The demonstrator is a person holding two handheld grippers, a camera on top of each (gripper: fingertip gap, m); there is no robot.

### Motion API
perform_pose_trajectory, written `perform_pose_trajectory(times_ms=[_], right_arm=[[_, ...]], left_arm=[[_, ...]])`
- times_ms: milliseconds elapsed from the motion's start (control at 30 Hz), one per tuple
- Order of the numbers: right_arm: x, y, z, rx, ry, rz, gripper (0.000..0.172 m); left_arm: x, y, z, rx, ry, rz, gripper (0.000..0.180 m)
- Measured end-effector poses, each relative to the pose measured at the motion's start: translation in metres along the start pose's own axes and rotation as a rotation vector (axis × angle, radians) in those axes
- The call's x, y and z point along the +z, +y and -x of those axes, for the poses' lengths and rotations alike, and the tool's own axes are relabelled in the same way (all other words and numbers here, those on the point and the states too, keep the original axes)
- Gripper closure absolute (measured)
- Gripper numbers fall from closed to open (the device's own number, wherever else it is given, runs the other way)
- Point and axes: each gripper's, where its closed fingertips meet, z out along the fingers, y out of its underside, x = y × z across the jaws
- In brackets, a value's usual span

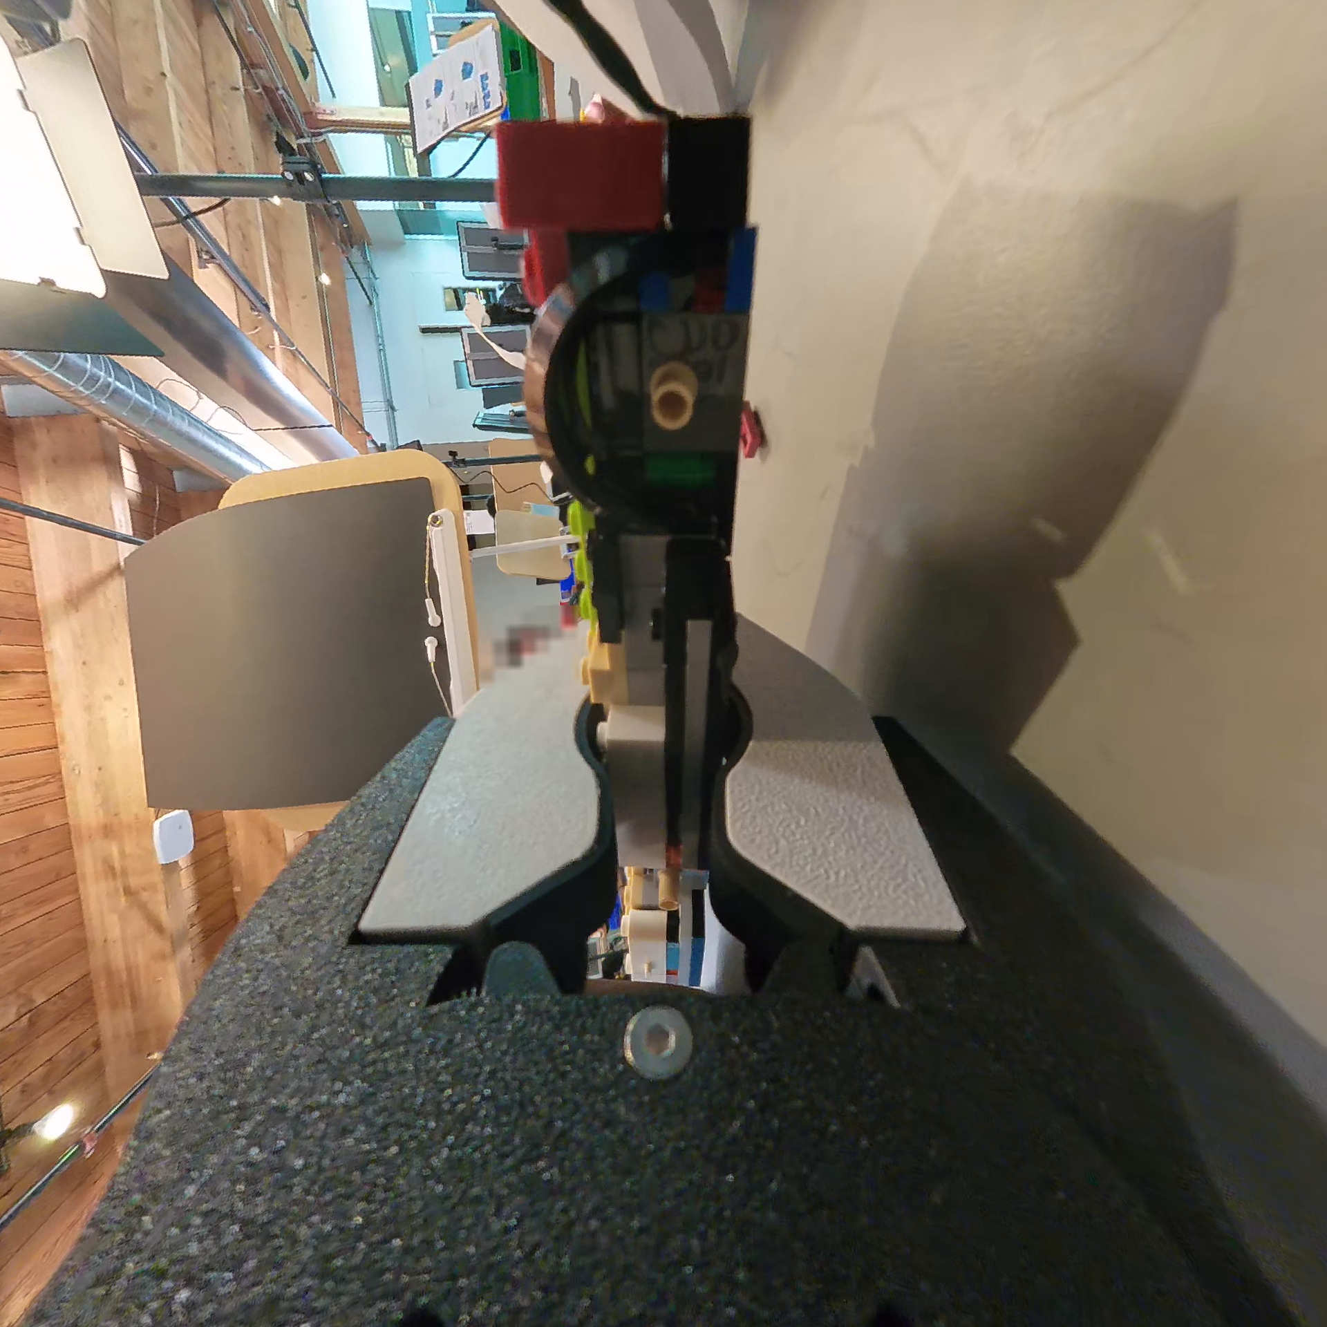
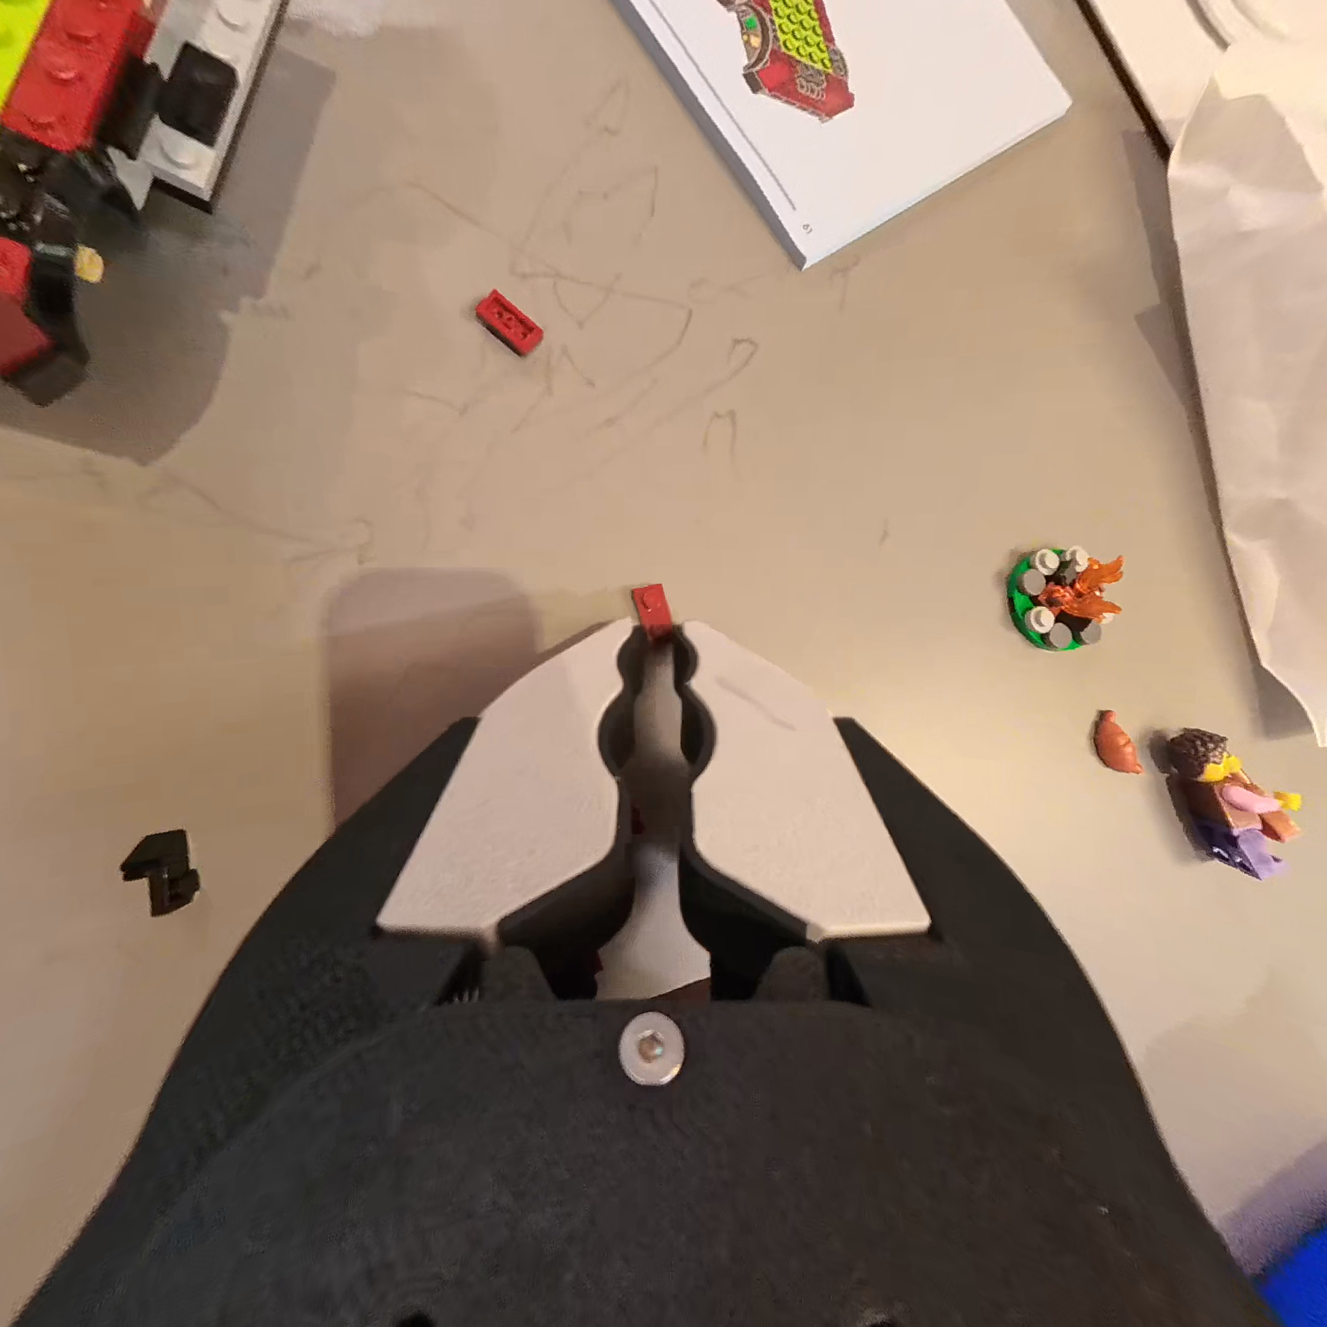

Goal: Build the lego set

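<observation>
In the left wrist view we see our left gripper point(image 1: 664, 707) turned on its side, with the beige tabletop point(image 1: 1005, 251) rising like a wall along the right. Its two grey-faced fingers point(image 1: 503, 811) are clenched on a multicoloured toy-brick model point(image 1: 646, 402), gripping the model's grey and black lower section. The model stretches away from the fingertips: a tan brick at its left edge, lime-green pieces, a round black part with a tan peg at its centre, then a large red block point(image 1: 578, 172) at the far end. A small red piece point(image 1: 750, 434) lies on the tabletop just beside the model. Behind, a dark grey panel point(image 1: 287, 646) stands before a wood-planked surface.

In the right wrist view we look down on the same beige tabletop point(image 2: 359, 503). Our right gripper point(image 2: 655, 632) is nearly closed, and a small flat red toy plate point(image 2: 652, 609) is pinched at the very tips, most of it jutting beyond them. A second red plate point(image 2: 508, 322) lies well ahead and to the left. The brick model point(image 2: 86, 129), red, black and grey, shows at the upper left corner. A white instruction booklet point(image 2: 919, 143) lies at the top, crumpled white paper point(image 2: 1264, 359) along the right edge. To the right sit a round green base with grey studs and orange flames point(image 2: 1063, 599), a brown crescent-shaped piece point(image 2: 1116, 743) and a toy figure point(image 2: 1231, 804) lying down. A small black clip-like piece point(image 2: 161, 869) lies to the left.
</observation>
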Motion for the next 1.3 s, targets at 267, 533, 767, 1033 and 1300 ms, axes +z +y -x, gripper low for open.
perform_pose_trajectory(times_ms=[267,533,767,1033,1300], right_arm=[[-0.001,-0.005,0.007,0.004,-0.003,0.0,0.172],[-0.004,-0.004,0.009,-0.028,-0.048,-0.008,0.149],[0.005,-0.008,0.011,0.005,-0.11,0.018,0.16],[0.003,-0.011,0.022,0.029,-0.107,0.017,0.172],[-0.003,-0.013,0.019,-0.026,-0.096,-0.008,0.155]], left_arm=[[0.005,0.005,0.002,-0.002,-0.025,0.072,0.155],[0.008,0.006,-0.006,-0.014,0.017,0.078,0.155],[0.01,0.008,-0.006,-0.005,0.012,0.094,0.155],[0.016,0.005,-0.008,0.009,0.018,0.126,0.155],[0.024,0.003,-0.011,-0.007,0.035,0.123,0.155]])
